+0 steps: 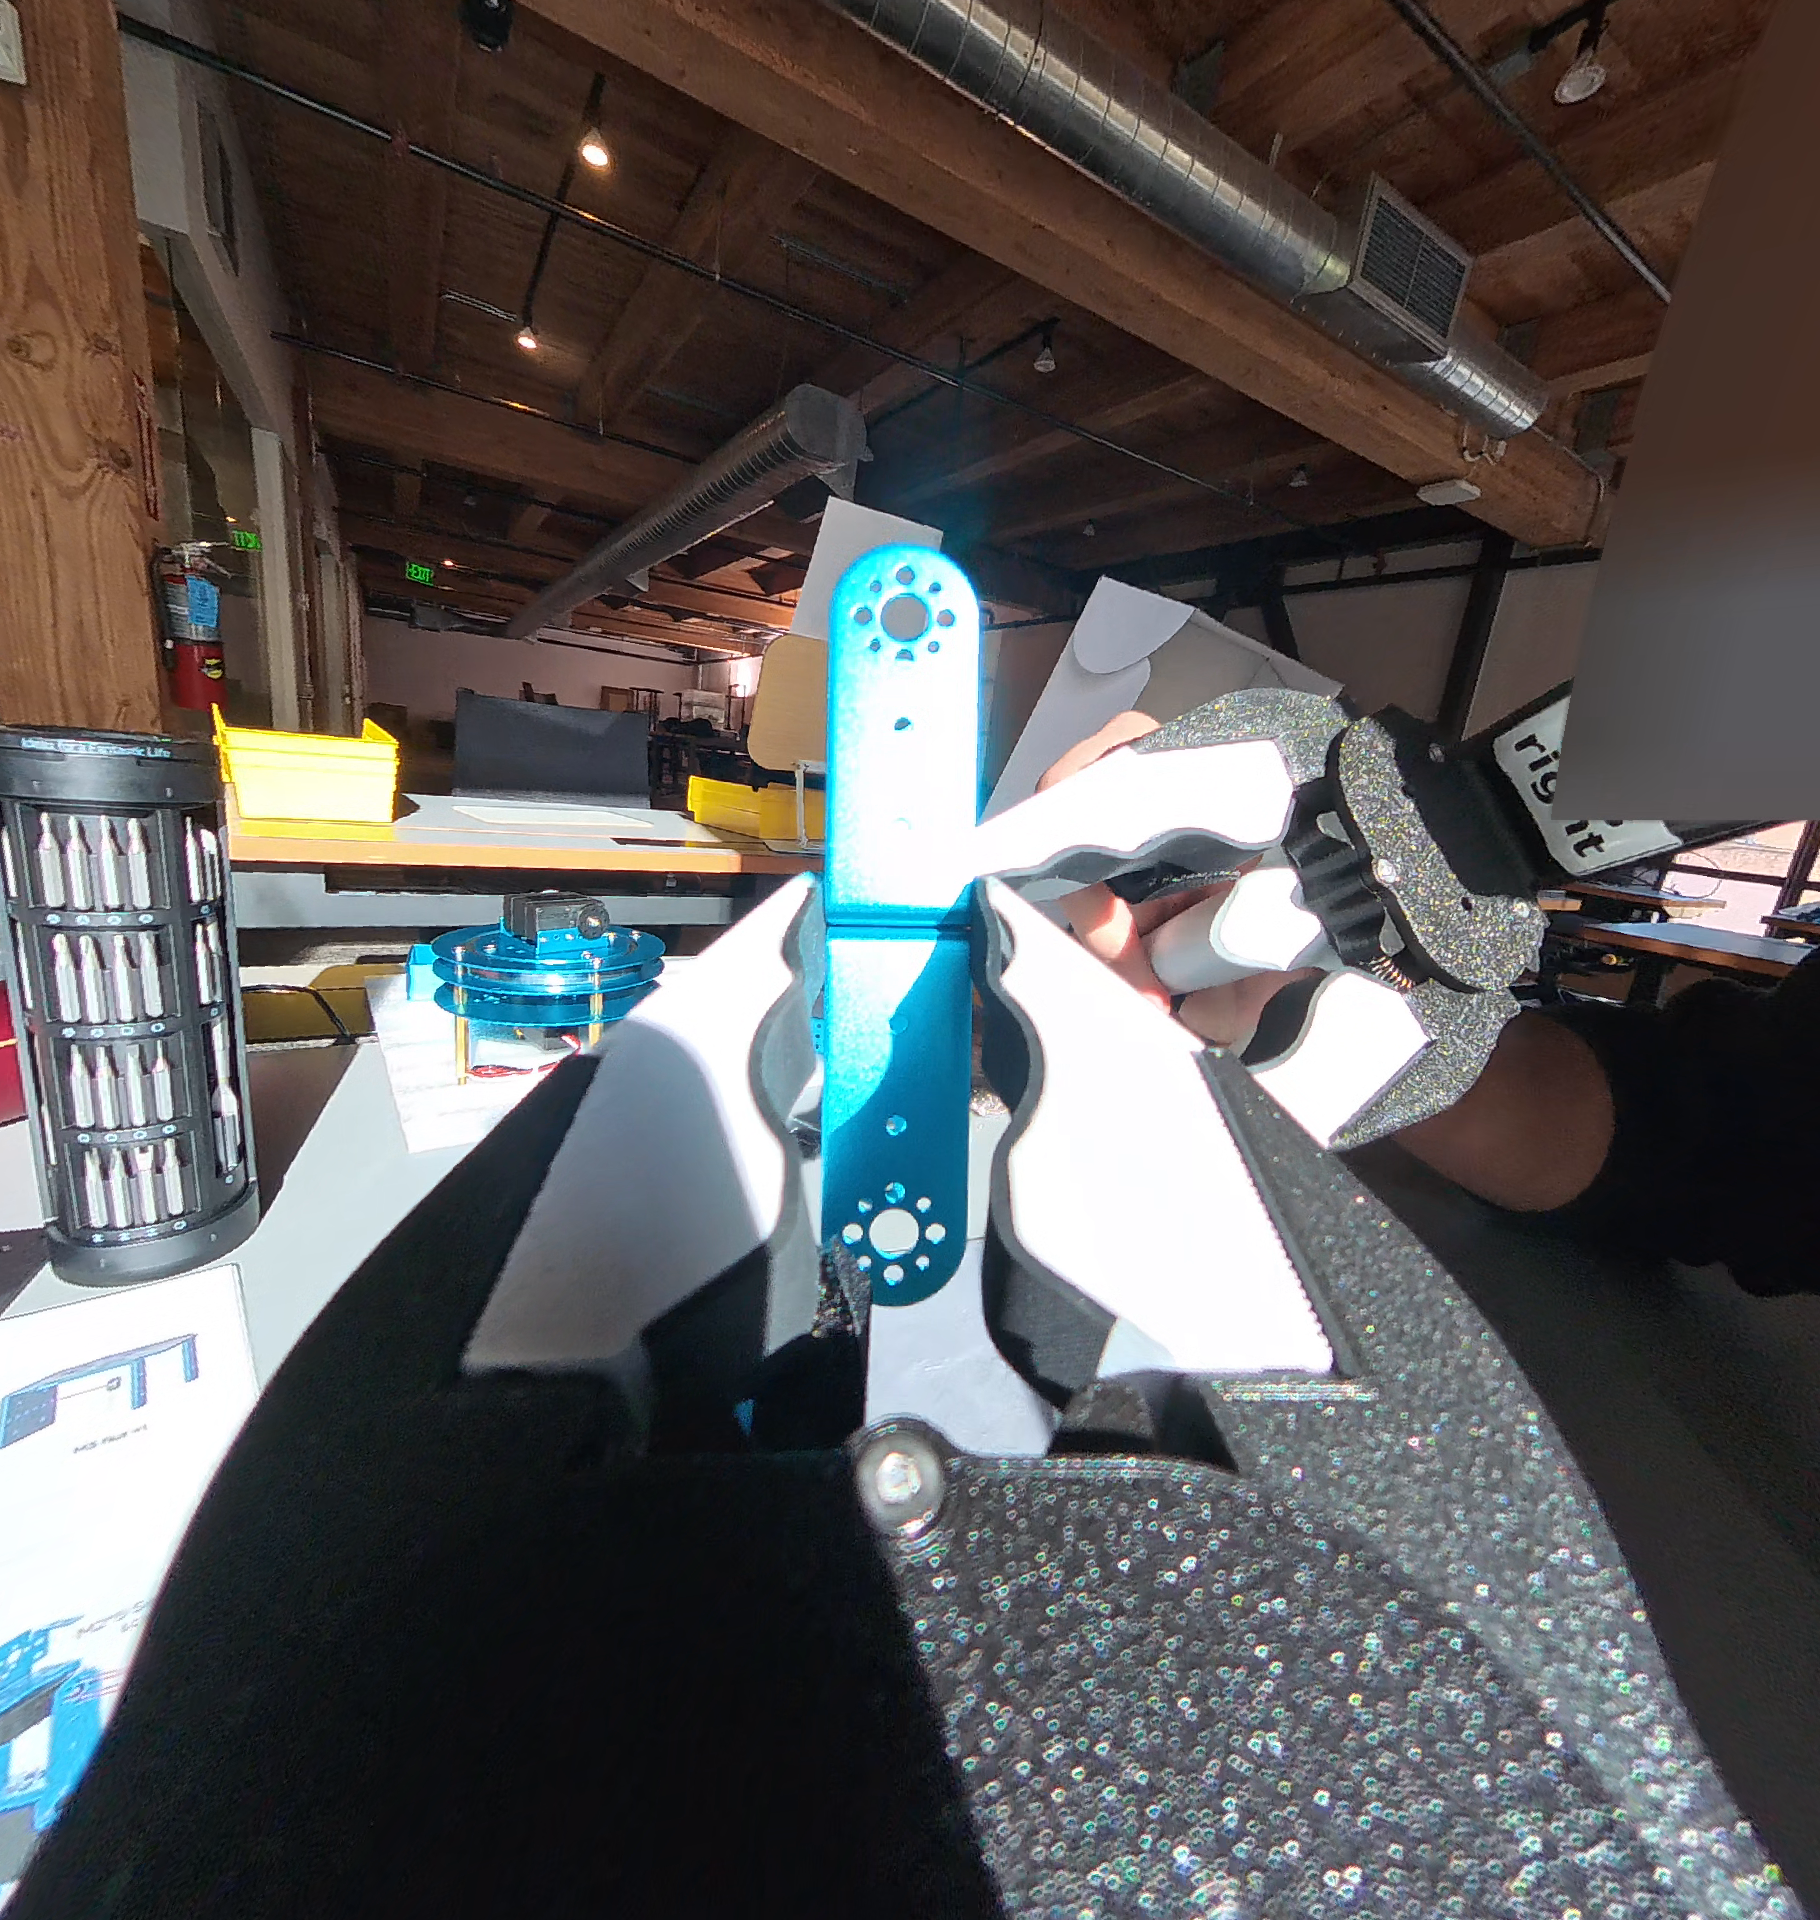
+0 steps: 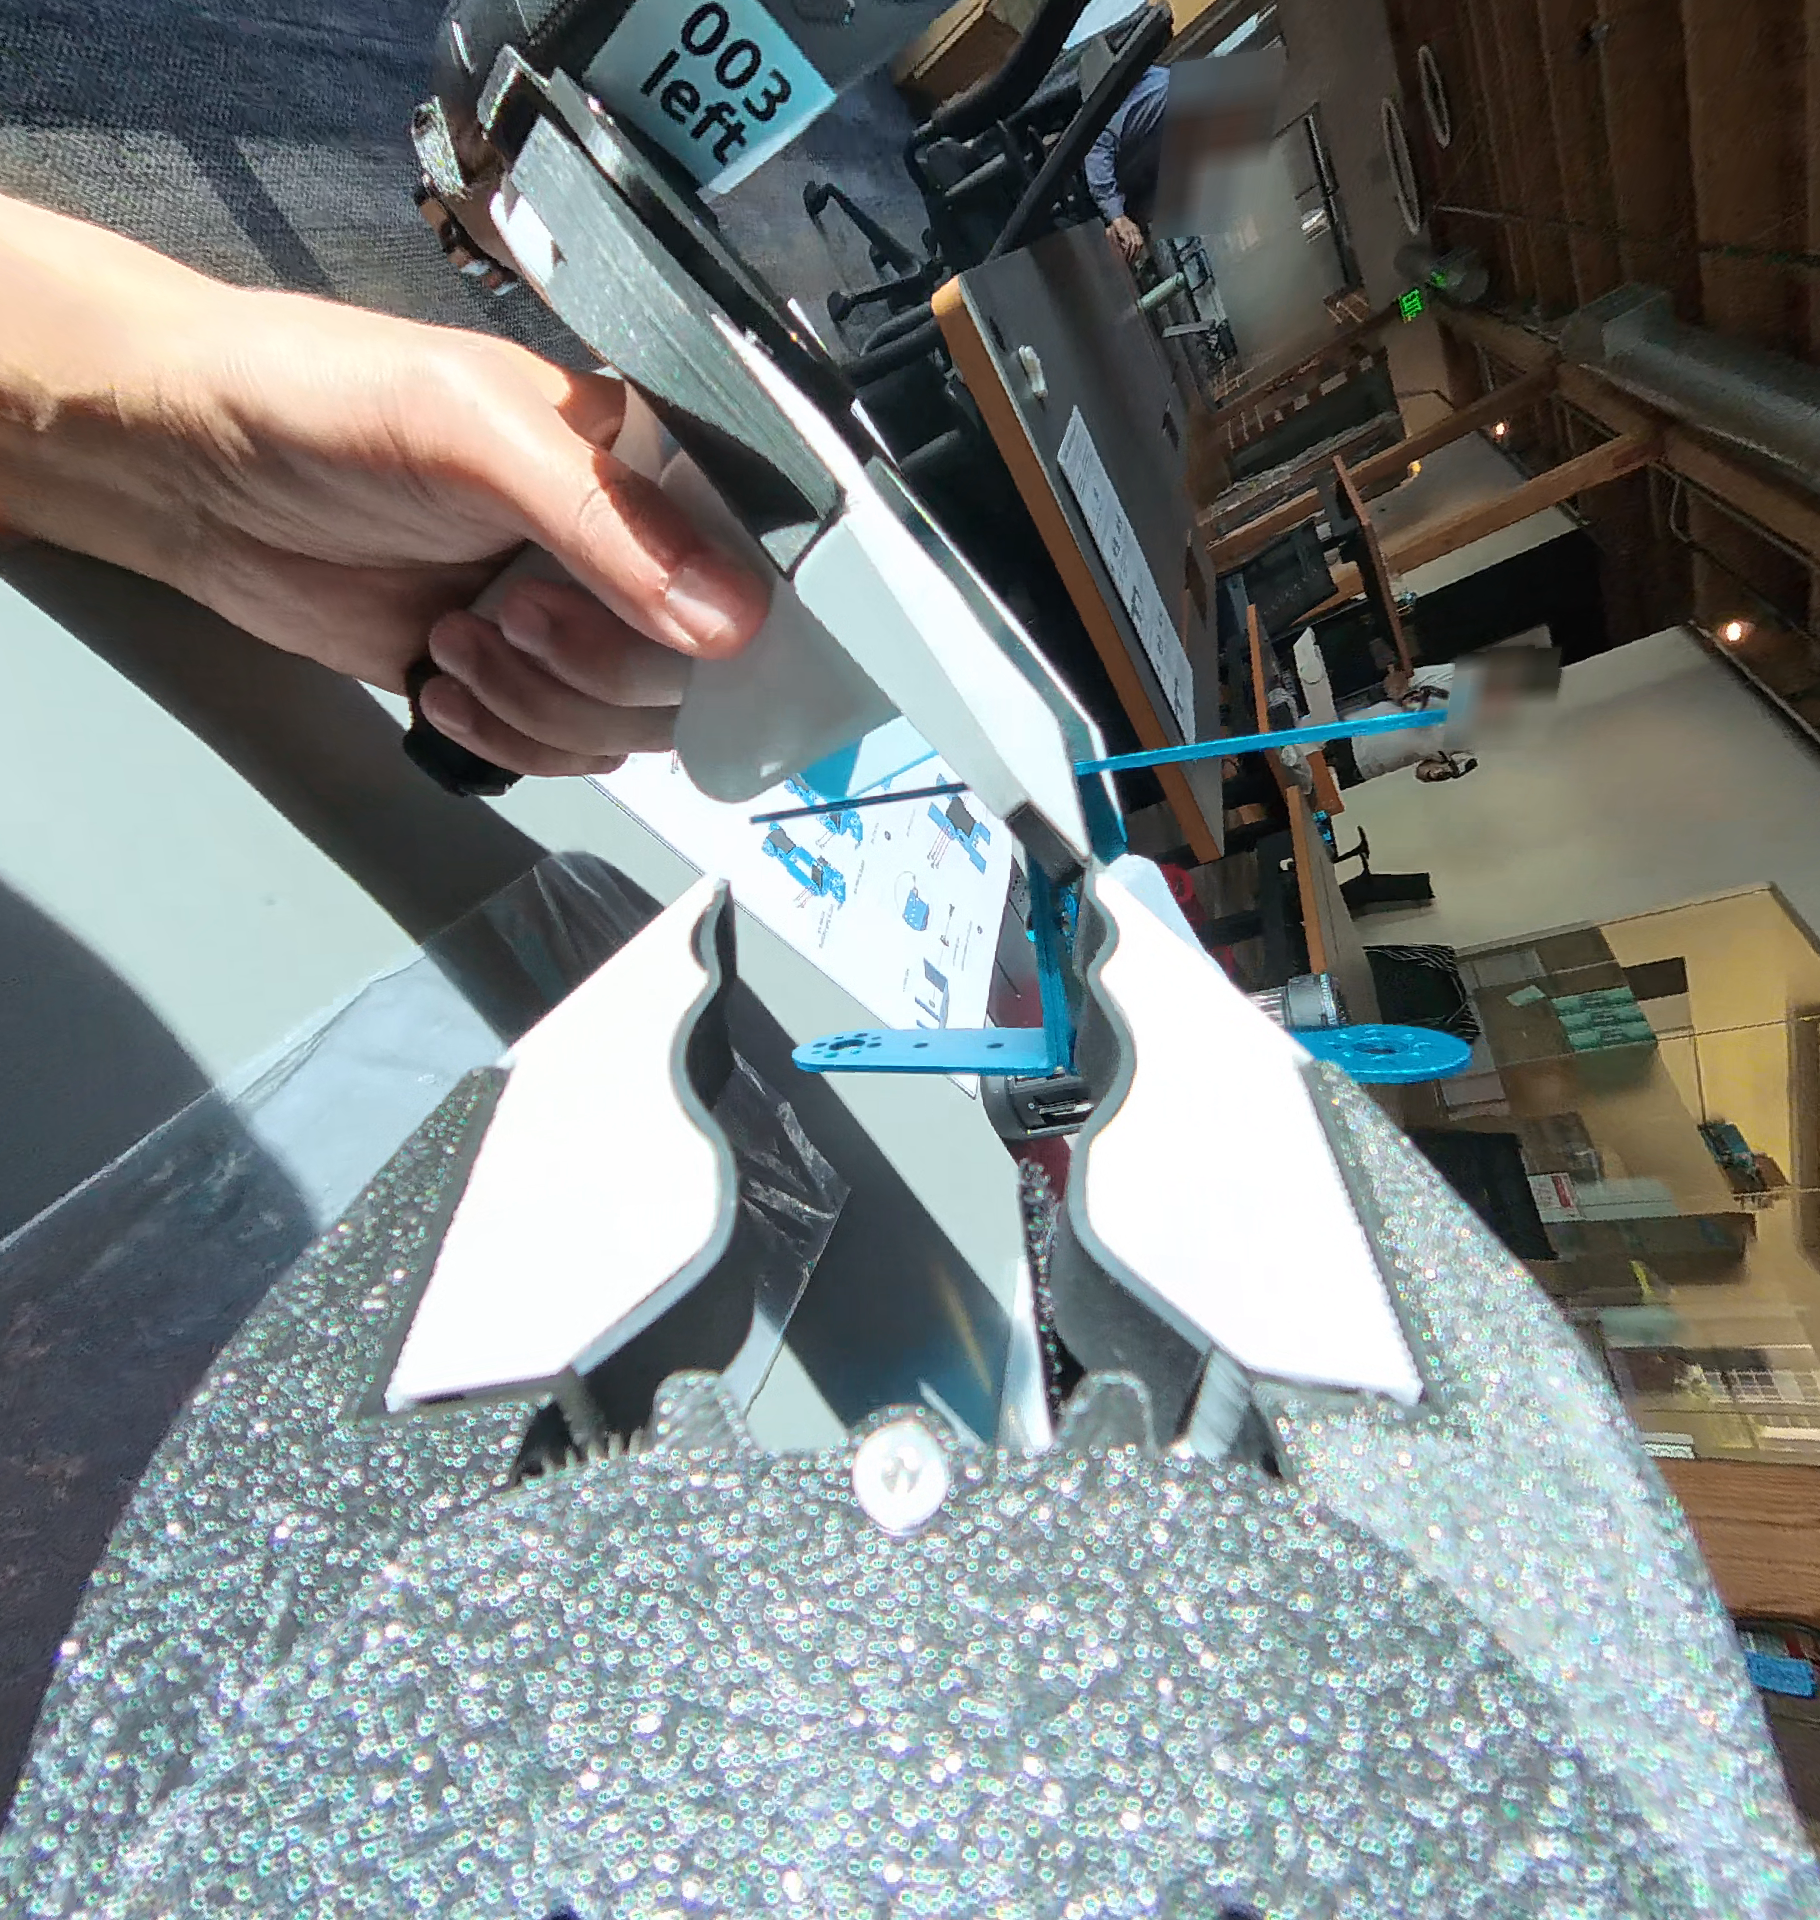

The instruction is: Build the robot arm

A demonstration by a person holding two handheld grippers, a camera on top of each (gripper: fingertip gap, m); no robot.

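Observation:
A blue metal U-bracket (image 1: 901,790) with rings of holes at both ends stands upright in the left wrist view. My left gripper (image 1: 898,894) is shut on its middle. My right gripper (image 1: 1070,899) comes in from the right, one fingertip (image 1: 989,836) touching the bracket's right edge. In the right wrist view a hand holds the left gripper (image 2: 1041,831), which grips the bracket (image 2: 1053,966). The right gripper (image 2: 911,894) is open and holds nothing; its right finger (image 2: 1176,1039) lies against the bracket, its left finger stands apart.
A black cylindrical bit holder (image 1: 116,997) stands at the left. A blue round turntable assembly (image 1: 542,966) sits behind on the table. Instruction sheets (image 1: 85,1455) (image 2: 885,883) lie on the table. Yellow bins (image 1: 303,769) and a white box (image 1: 1145,665) stand farther back.

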